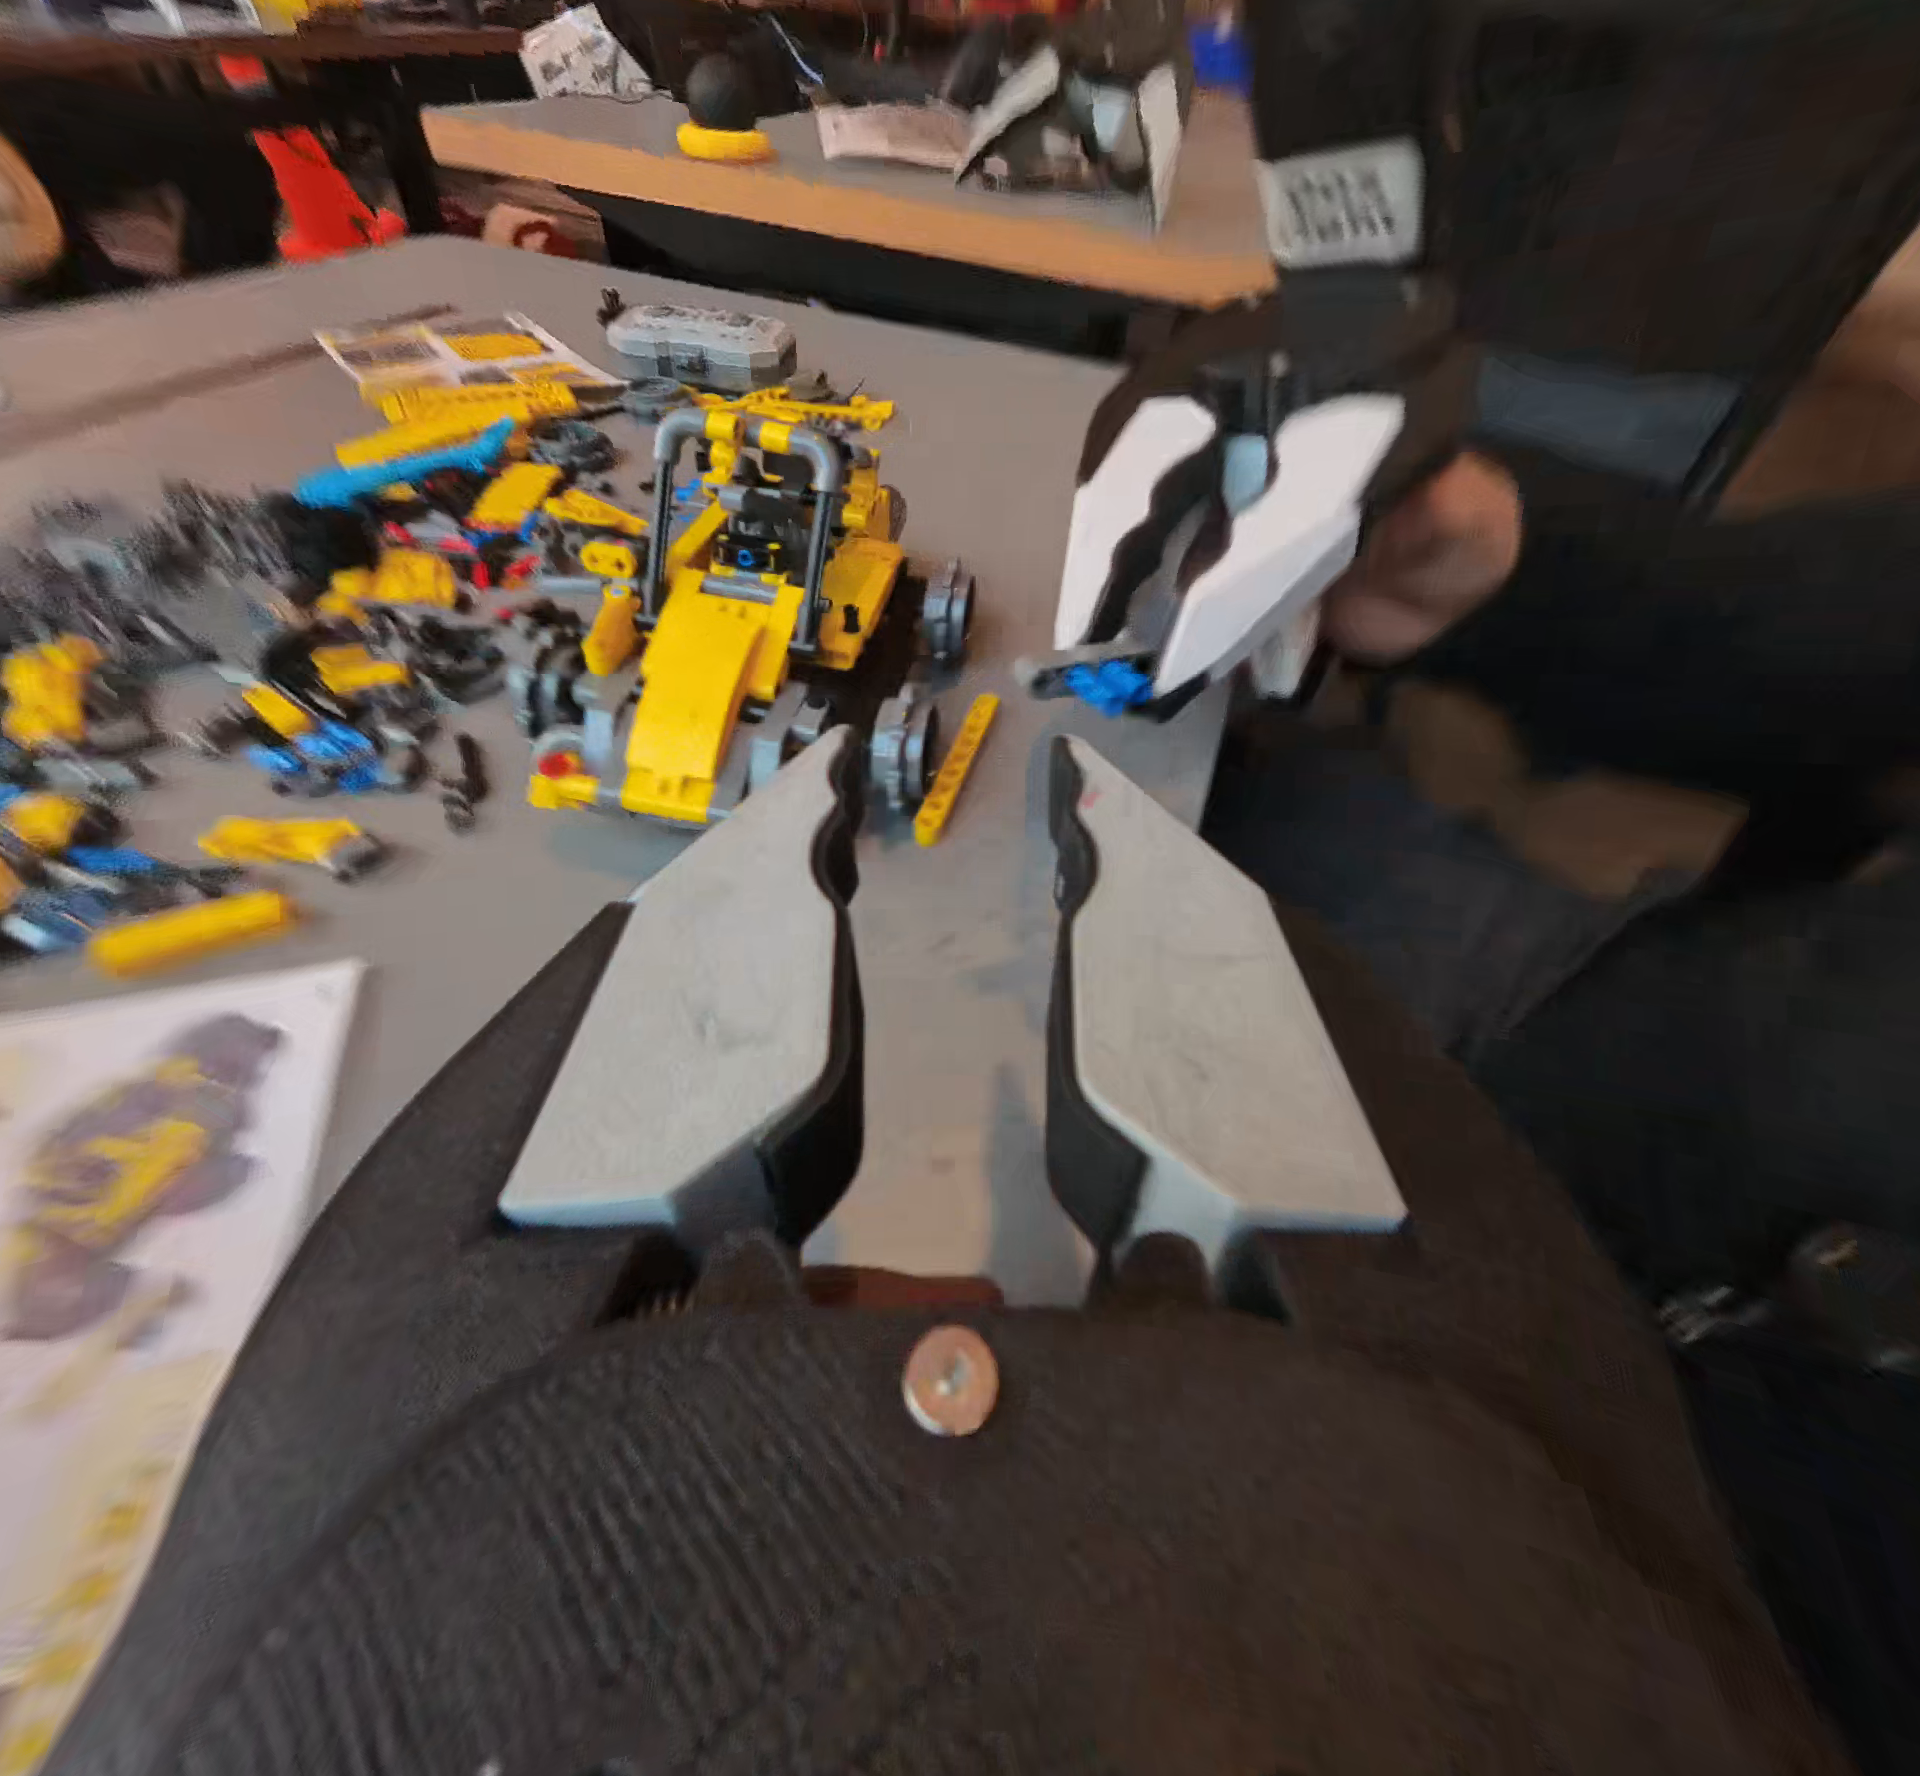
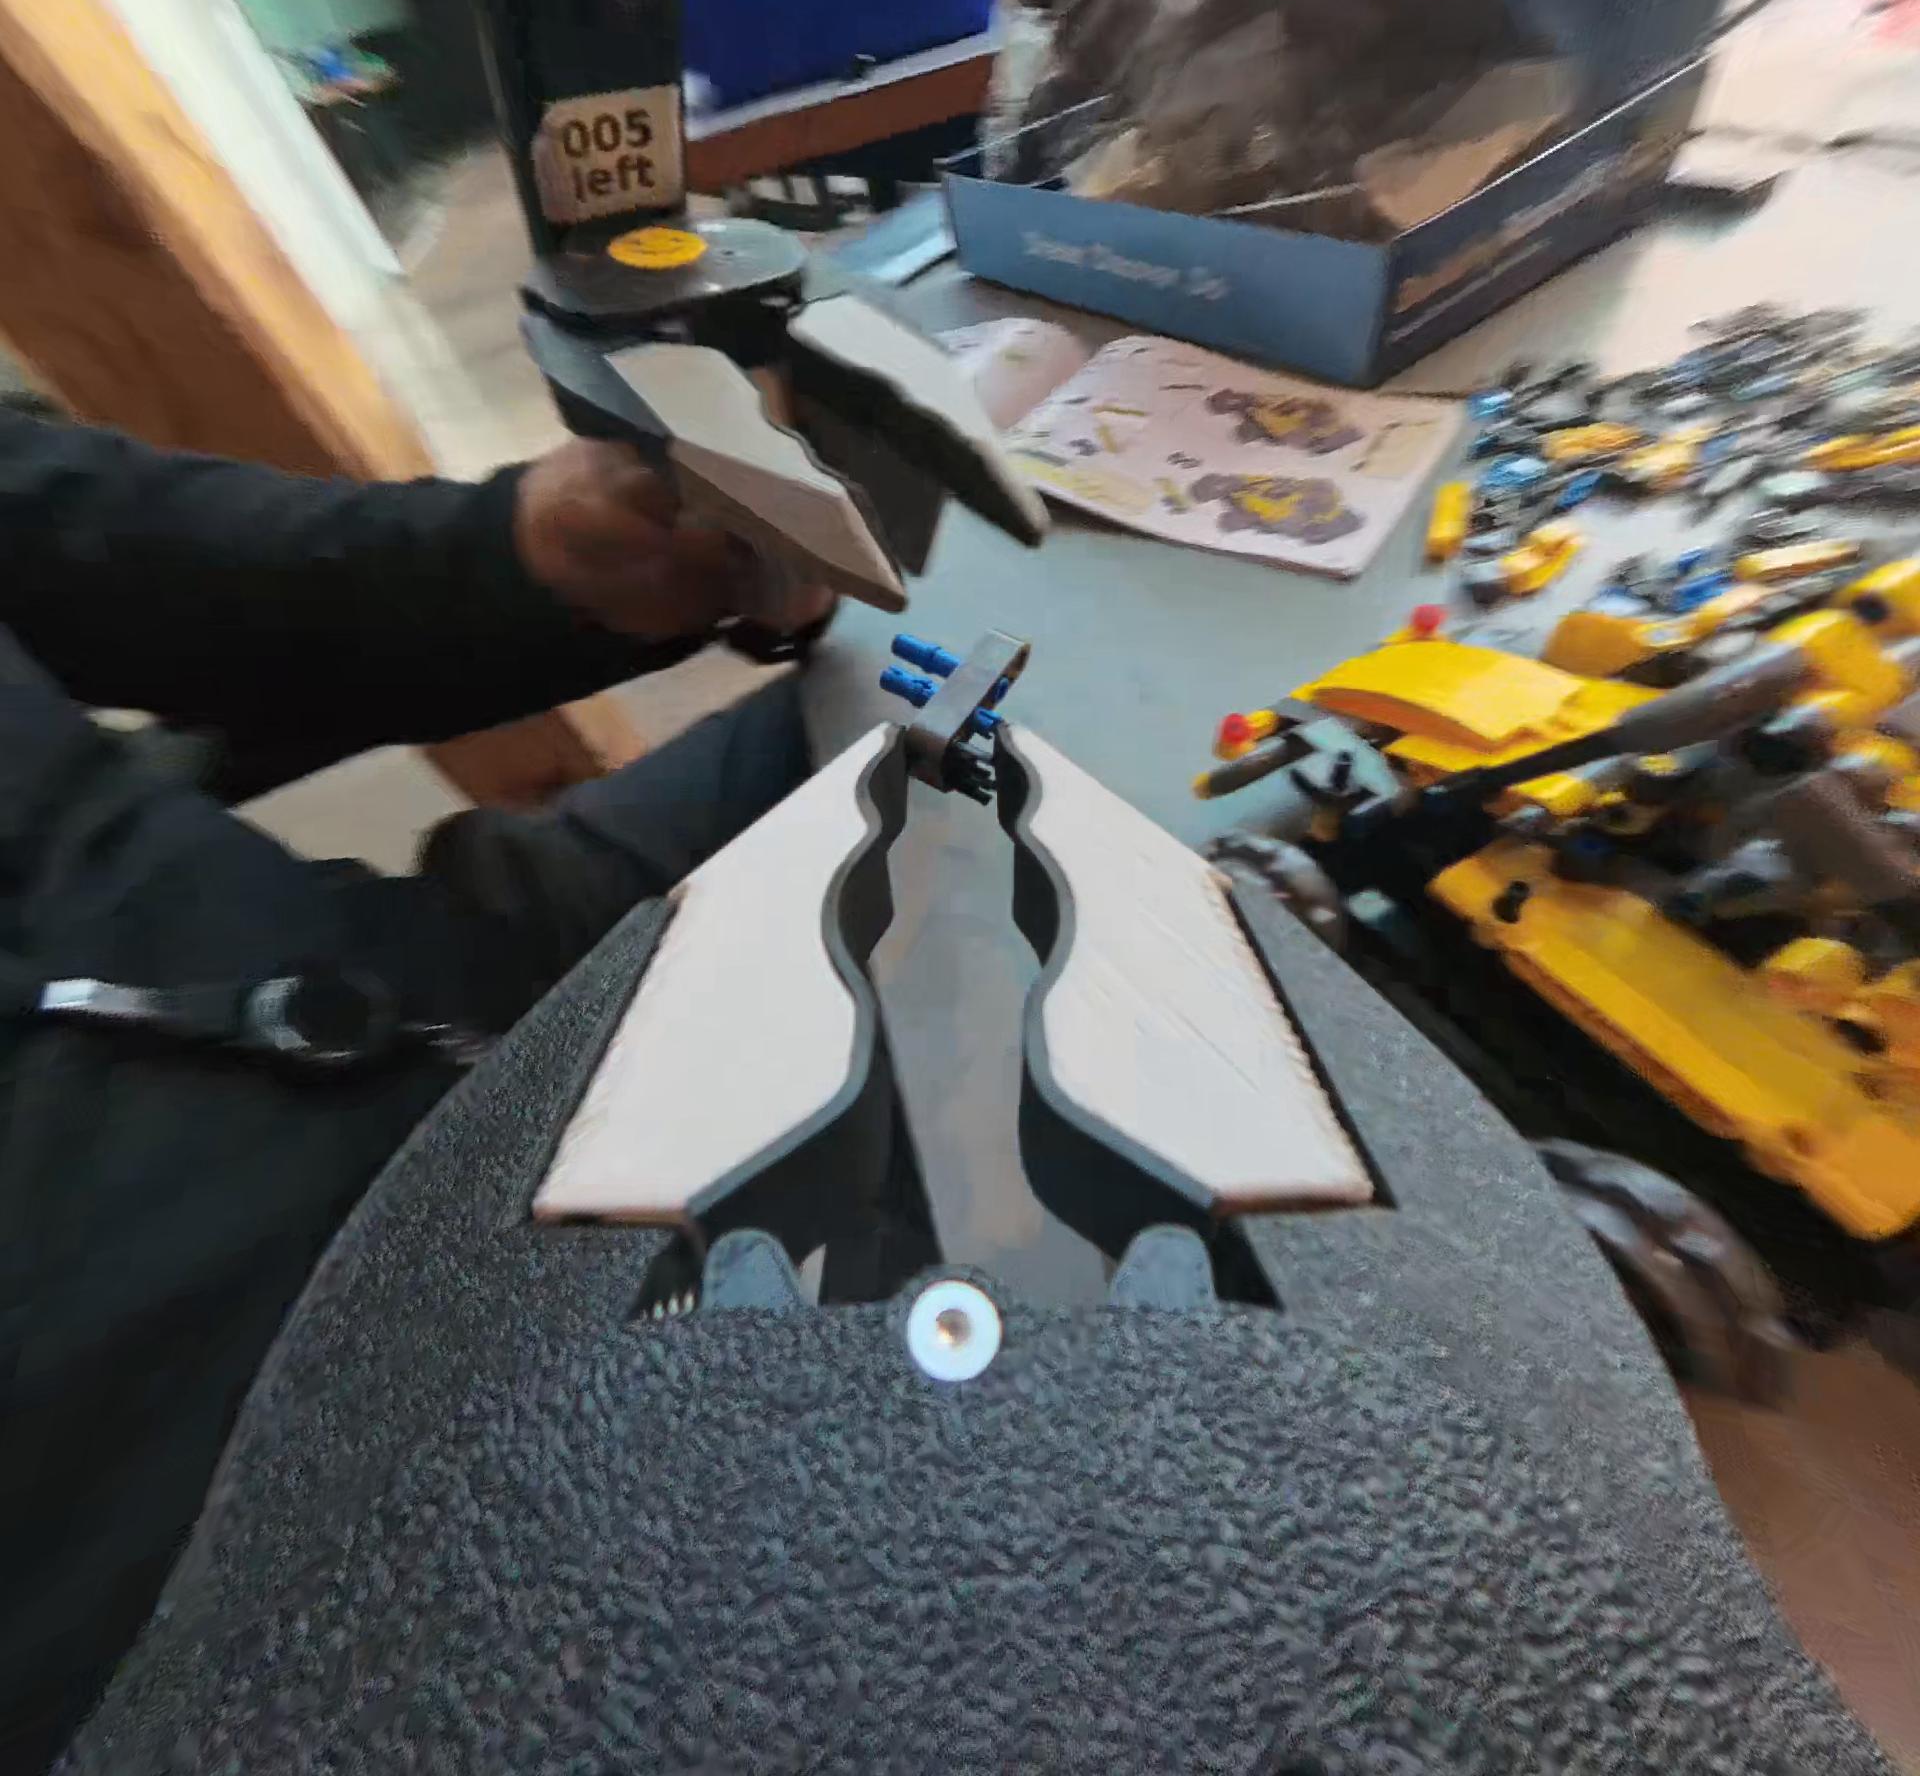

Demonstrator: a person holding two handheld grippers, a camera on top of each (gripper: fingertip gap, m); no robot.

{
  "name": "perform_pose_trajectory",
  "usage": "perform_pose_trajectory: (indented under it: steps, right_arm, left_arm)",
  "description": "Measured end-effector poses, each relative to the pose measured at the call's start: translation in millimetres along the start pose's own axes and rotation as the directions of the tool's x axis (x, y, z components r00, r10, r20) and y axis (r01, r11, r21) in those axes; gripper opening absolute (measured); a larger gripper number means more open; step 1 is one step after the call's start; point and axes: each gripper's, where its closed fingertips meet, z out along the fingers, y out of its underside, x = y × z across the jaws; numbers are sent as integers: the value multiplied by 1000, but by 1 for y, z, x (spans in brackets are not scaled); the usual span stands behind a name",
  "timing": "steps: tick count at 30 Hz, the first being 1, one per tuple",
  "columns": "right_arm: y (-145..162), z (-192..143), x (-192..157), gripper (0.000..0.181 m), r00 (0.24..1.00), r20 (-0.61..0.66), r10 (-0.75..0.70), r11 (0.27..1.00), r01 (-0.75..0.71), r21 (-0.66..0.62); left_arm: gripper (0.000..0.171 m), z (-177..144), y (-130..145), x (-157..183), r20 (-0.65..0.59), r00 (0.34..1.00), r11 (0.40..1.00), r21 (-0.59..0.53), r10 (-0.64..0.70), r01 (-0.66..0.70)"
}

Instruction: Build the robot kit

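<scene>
My right gripper (image 2: 948, 744) is shut on a small grey beam with blue pins (image 2: 961, 703), held above the grey table (image 2: 1101, 646). The same beam (image 1: 1091, 682) shows in the left wrist view at the tips of the right gripper (image 1: 1138, 677). My left gripper (image 1: 951, 755) is open and empty, hovering over the table's right edge, near a loose yellow beam (image 1: 956, 768) and the part-built yellow and grey brick vehicle (image 1: 727, 646). The left gripper (image 2: 971, 557) shows in the right wrist view just above the held beam. The vehicle (image 2: 1621, 853) lies to its right.
A heap of loose yellow, blue and black pieces (image 1: 260, 604) covers the table's left. An open instruction booklet (image 1: 135, 1259) lies near the front. A dark blue box (image 2: 1299, 272) stands behind the booklet (image 2: 1226, 448). A person's hand (image 1: 1423, 563) and dark sleeves are at the table's edge. Only a small space, under 4 cm, lies between the two pairs of fingers.
</scene>
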Motion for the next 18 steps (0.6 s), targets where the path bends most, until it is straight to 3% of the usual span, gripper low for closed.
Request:
perform_pose_trajectory:
  steps: [2, 4, 6, 10, 13, 18]
  right_arm:
    - [-2, -3, -22, 16, 953, 243, 179, 984, -178, -24]
    - [-5, -6, -32, 17, 873, 376, 311, 948, -315, -52]
    - [-3, -7, -42, 17, 785, 470, 403, 910, -399, -115]
    - [12, -4, -56, 17, 687, 523, 504, 861, -445, -246]
    - [10, -4, -56, 17, 614, 558, 558, 822, -503, -268]
    - [10, -4, -60, 17, 537, 587, 606, 782, -538, -315]
  left_arm:
    - [32, 1, 3, 12, -18, 968, 962, -106, 250, -250]
    - [32, 4, 11, 22, -56, 907, 889, -183, 417, -420]
    - [20, 4, 18, 29, -92, 859, 837, -196, 504, -511]
    - [16, 2, 21, 46, -197, 869, 865, -137, 453, -483]
    - [6, -1, 23, 52, -235, 854, 862, -104, 463, -496]
    - [8, -3, 22, 62, -271, 841, 862, -67, 468, -502]
